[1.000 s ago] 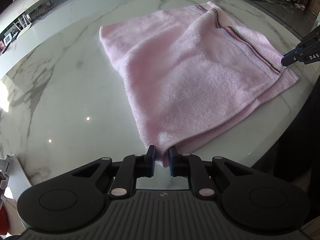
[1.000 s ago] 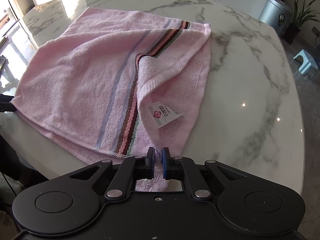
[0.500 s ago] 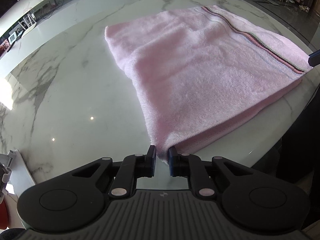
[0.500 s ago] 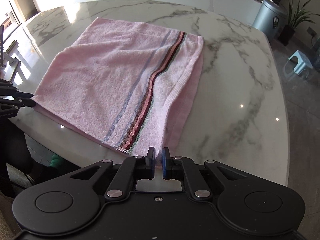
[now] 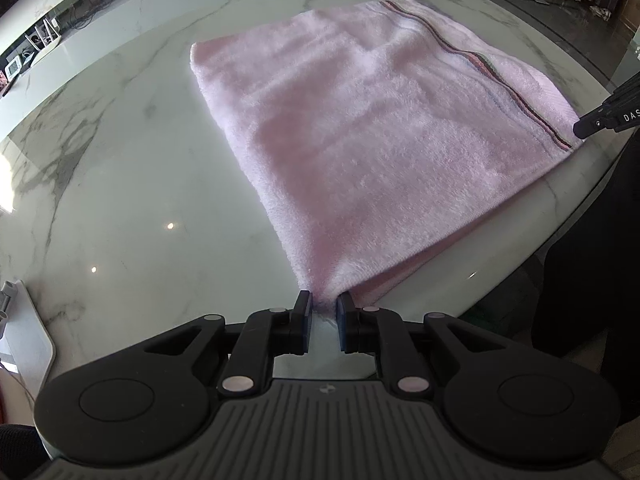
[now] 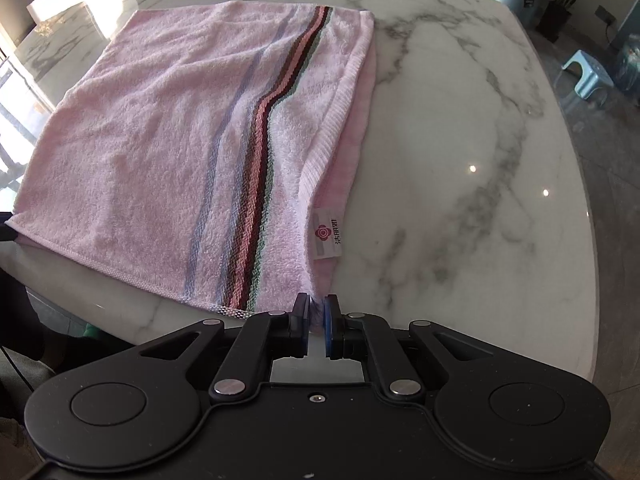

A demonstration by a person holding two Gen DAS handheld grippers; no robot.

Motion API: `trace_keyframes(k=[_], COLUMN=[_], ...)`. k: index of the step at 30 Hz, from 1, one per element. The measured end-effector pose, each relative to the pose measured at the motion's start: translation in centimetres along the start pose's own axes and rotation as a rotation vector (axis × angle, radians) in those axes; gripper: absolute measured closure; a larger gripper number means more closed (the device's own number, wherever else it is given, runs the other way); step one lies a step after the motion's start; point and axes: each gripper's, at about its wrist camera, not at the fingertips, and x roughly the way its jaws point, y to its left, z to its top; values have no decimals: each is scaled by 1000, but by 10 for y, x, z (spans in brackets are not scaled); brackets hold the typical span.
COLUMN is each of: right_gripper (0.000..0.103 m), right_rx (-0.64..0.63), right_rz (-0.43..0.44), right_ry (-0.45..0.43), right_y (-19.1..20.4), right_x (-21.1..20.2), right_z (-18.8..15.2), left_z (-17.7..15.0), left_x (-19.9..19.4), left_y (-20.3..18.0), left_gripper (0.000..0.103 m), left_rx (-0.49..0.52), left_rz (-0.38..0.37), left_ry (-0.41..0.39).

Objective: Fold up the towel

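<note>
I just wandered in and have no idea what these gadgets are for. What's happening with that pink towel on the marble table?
A person is folding the pink towel using two hand-held grippers. The towel already lies doubled over on the marble table, with its striped band on top. The left gripper has its jaws pinched on one near corner, and the right gripper is pinched on the other near corner, beside the white label. Both corners sit close to the table's near edge.

A pink towel (image 6: 168, 128) lies folded double and flat on the marble table (image 6: 460, 160) — striped band near one end, white label showing, its near corners at the table's edge.
</note>
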Motion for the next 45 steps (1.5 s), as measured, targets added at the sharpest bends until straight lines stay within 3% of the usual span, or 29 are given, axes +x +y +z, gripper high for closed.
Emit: trace_keyframes(k=[2,5,8,16,21,25,31,37,45], right_gripper=[96,86,82,83,83,82,82,83,92], right_rx=[16,25,9,0,-42,-70,-114,-174,-208], right_rz=[-7,-36,-131,-117,-118,-132,-122,-57,-25], right_ry=[-4,-12,-8,-56,-114,-149,-177,-199,-166], right_y=[-4,-9,-13,-18,-5,-3,2,15,23], right_x=[-1,-4,-5,-17,-34,-43,-47,-40,-9], right_z=[0,-1,1,1,8,20,37,48,72], left_z=[-1,-1,-1,3,13,26,47,66,93], left_x=[-1,-4,-8,-28,-46,-52,-42,-24,10], left_y=[-1,-1,0,-4,-4,3,20,30,47], left_gripper=[91,88,88,88,78,78,78,78,78], left_rx=[-2,-5,-3,-21,-40,-45,-75,-89,-120], left_rz=[-6,-6,9,-16,-46,-17,4,7,-11], left_ry=[2,3,5,-15,-68,-101,-126,-138,-130])
